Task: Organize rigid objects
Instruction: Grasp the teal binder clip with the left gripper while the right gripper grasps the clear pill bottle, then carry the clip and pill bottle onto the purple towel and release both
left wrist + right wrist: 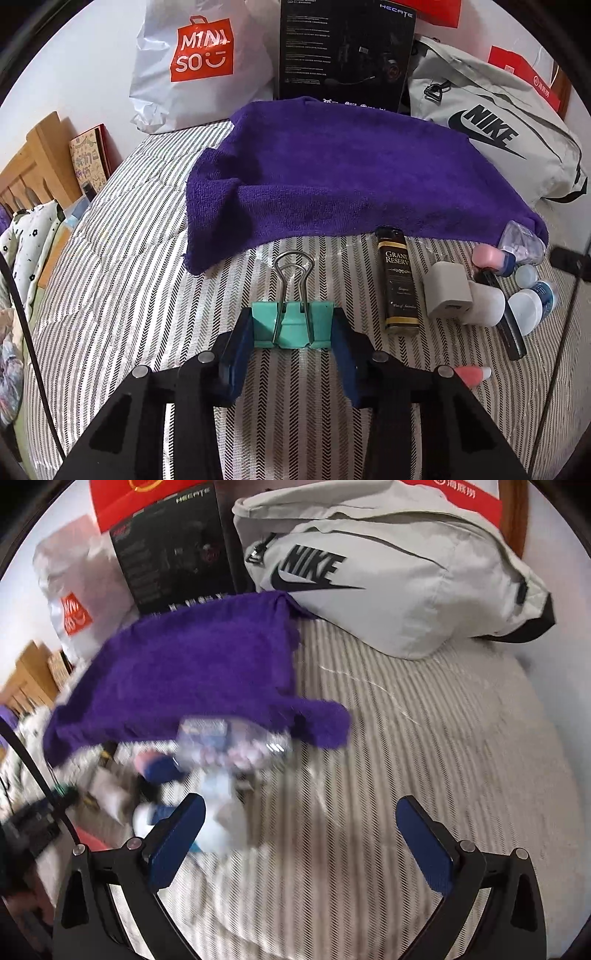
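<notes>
Step in hand: grasp of one item. The left gripper (293,326) has its blue pads against both ends of the teal metal binder clip with silver wire handles (293,325), pinching it. The clip sits on the grey-and-white striped bed cover (129,295), dead centre of the left wrist view, handles pointing toward 12 o'clock.

At 12 o'clock from the clip lies the flat purple terry towel (332,177), bare on top; probably the sorting spot, though that is a guess. At 3 o'clock from the clip is the clutter: a black rectangular lighter with gold lettering (400,280), a white plastic charger cube (448,295), a white squat jar (484,301), small blue-and-white bottles (535,295), a clear bag of pale tablets (522,243) and a pink-capped tube (472,374).

The right gripper (301,840) is spread wide and holds nothing. Its view is motion-blurred; the pile shows around 10 o'clock from its fingertips, and I cannot tell which item it is aimed at.

Next move, by my judgement: lift the clip clear of the cover and carry it toward 12 o'clock onto the towel, keeping the pinch square on the clip's ends, as painted metal may slip or pivot between the pads. The right gripper needs to settle over one item before closing.
</notes>
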`<move>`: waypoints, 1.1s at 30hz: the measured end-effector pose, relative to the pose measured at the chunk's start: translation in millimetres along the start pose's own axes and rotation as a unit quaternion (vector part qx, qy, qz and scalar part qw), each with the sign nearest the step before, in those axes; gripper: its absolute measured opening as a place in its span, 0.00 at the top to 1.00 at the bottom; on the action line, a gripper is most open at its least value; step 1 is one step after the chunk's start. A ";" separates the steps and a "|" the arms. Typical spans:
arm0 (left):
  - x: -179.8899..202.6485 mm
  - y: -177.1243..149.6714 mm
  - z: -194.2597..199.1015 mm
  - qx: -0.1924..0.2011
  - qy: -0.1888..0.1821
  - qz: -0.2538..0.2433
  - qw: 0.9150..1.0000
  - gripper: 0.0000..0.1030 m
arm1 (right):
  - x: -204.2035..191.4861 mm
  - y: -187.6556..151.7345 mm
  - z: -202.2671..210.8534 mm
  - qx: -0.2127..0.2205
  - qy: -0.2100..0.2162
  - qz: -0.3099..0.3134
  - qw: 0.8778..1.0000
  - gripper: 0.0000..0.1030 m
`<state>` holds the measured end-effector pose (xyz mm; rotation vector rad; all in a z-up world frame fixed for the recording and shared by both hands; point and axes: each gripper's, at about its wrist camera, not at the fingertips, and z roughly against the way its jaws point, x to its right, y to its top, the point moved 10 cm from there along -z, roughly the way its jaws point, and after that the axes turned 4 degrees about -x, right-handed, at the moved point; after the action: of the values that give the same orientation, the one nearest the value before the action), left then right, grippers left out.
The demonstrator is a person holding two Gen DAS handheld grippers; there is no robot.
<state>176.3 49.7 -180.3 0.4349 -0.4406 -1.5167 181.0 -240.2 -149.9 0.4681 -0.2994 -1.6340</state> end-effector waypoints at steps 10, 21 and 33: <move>0.0 0.4 0.4 0.000 -0.003 -0.002 1.000 0.62 | -31.7 17.2 -36.3 -0.027 0.009 0.009 1.000 0.01; -1.1 2.3 3.8 0.001 -0.018 -0.003 1.000 0.62 | -32.9 18.9 -53.2 -0.028 0.005 0.004 1.000 0.19; -12.8 9.3 28.7 0.013 -0.045 0.016 0.999 0.62 | -14.6 10.3 -19.4 -0.016 -0.008 0.007 1.000 0.19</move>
<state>168.8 62.6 -151.1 0.3790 -0.5364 -1.5053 200.2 -225.5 -160.4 0.4277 -0.2874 -1.6269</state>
